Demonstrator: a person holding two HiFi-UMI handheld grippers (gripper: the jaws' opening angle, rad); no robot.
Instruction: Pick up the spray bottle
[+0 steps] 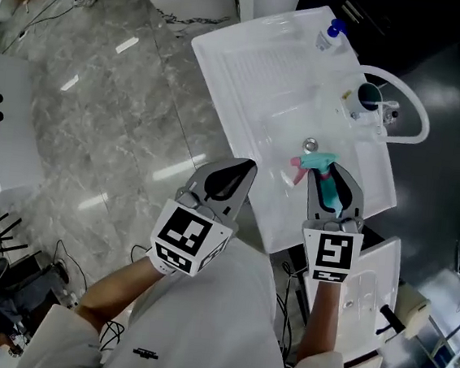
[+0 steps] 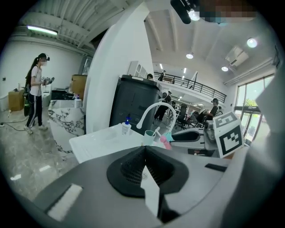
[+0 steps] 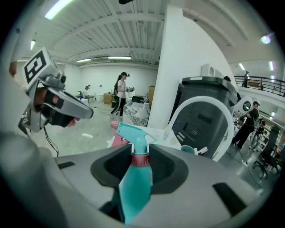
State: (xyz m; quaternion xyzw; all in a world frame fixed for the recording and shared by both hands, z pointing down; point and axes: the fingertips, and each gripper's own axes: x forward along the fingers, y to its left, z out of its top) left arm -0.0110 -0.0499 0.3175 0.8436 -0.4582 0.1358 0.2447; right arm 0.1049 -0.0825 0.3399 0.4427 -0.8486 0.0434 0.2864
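The right gripper (image 1: 332, 180) is clenched on the teal spray bottle (image 3: 133, 178). Its pads pinch the body below the pink collar, likely so the trigger head pokes free past the tips. Bottle's at 3 o'clock in the head view, over the white sink (image 1: 250, 67). The left gripper (image 1: 232, 175) is closed on nothing, parked at centre out of the way. The count: one spray bottle, one cup (image 1: 368, 96) at 2 o'clock, one blue-capped bottle (image 1: 330, 36) at 1 o'clock.

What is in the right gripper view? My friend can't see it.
The right gripper holds a teal spray bottle with a pink collar between its jaws. Behind it stand a white looped faucet and, to the left, the left gripper.
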